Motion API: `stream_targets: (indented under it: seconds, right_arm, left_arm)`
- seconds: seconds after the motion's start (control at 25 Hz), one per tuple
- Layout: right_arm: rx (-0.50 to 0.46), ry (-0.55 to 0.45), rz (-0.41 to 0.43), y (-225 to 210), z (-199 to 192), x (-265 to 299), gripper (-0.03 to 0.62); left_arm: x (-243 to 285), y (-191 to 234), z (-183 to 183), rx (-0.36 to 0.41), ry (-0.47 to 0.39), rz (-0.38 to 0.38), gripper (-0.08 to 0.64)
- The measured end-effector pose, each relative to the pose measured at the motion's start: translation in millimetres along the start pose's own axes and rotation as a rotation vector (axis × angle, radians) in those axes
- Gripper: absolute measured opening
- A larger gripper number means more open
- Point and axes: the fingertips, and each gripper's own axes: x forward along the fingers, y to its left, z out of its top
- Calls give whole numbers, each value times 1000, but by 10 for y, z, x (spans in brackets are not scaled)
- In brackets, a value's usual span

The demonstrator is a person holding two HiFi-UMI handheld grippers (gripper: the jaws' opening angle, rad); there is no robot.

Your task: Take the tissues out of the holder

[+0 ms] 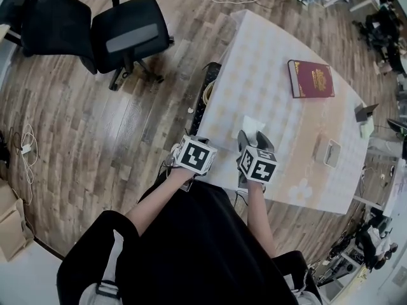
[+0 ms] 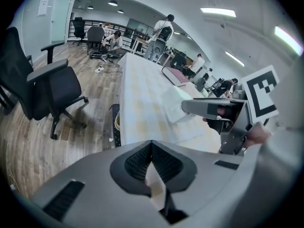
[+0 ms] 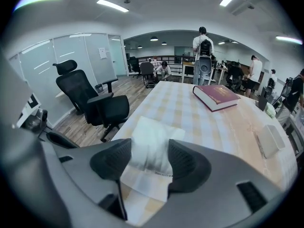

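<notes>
Hovering low over the near corner of the surface [image 1: 267,62], the right tongs [image 3: 149,167] are standing released, jaws apart on either side of a white tissue [image 3: 151,137]. The tissue is lying flat on the checked cloth and poking out toward 12 o'clock. The left tongs [image 2: 152,148] are sitting clenched at 9 o'clock of the right ones, by the surface edge. A pale sliver is showing behind their tips, and I cannot tell what it is. A small white box [image 1: 329,152], possibly the holder, is resting at 3 o'clock, and a red book [image 1: 311,79] at 1 o'clock. This tissue is looking already out, so the step in hand seems to be the set-down. Next is likely lifting the right tongs clear without dragging the sheet, then reaching for the box.
</notes>
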Motion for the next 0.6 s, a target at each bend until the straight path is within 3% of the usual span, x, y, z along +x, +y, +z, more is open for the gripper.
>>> stream_targets:
  seconds: [0.6]
  right_arm:
    - [-58,-9,-14,121,253,392,261]
  left_arm:
    - [-242,248,28,-23,-33,28,0]
